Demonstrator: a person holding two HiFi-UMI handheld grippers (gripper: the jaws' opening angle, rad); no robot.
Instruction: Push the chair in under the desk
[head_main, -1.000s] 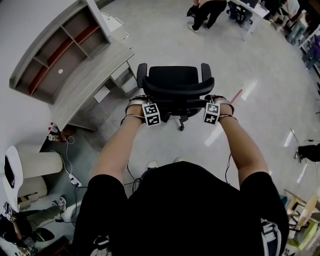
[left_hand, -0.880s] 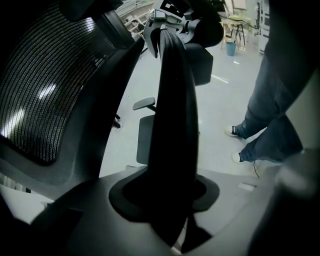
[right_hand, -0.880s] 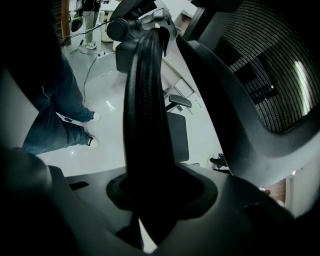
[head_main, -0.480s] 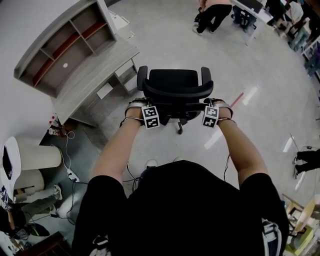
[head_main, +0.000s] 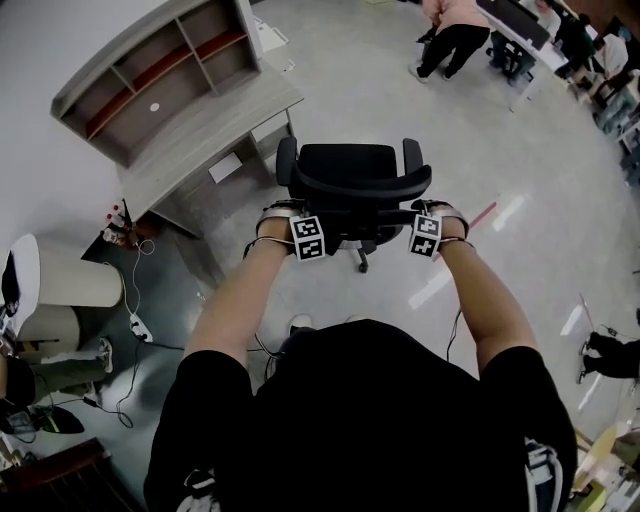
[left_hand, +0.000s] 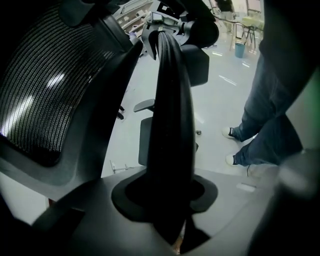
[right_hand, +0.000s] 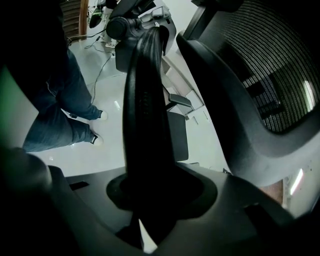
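A black office chair (head_main: 350, 170) stands on the pale floor, its seat facing away from me, just right of the grey desk (head_main: 210, 125) with a shelf unit on top. My left gripper (head_main: 292, 218) sits at the left edge of the backrest and my right gripper (head_main: 432, 215) at the right edge. In the left gripper view a black frame bar (left_hand: 172, 125) runs up from between the jaws, beside the mesh back (left_hand: 45, 95); these jaws have just been closing on it. The right gripper view shows the matching bar (right_hand: 145, 115) clamped, with mesh (right_hand: 265, 90) on the right.
A white cylinder bin (head_main: 65, 285) and a power strip with cables (head_main: 135, 325) lie left of me by the desk's end. A red strip (head_main: 483, 213) marks the floor right of the chair. A person (head_main: 455, 40) stands far back. My jeans-clad legs (left_hand: 265, 120) are behind the chair.
The chair and both grippers have travelled across the floor, and the desk's corner now lies closer to the chair's left armrest. The grip on the backrest looks the same.
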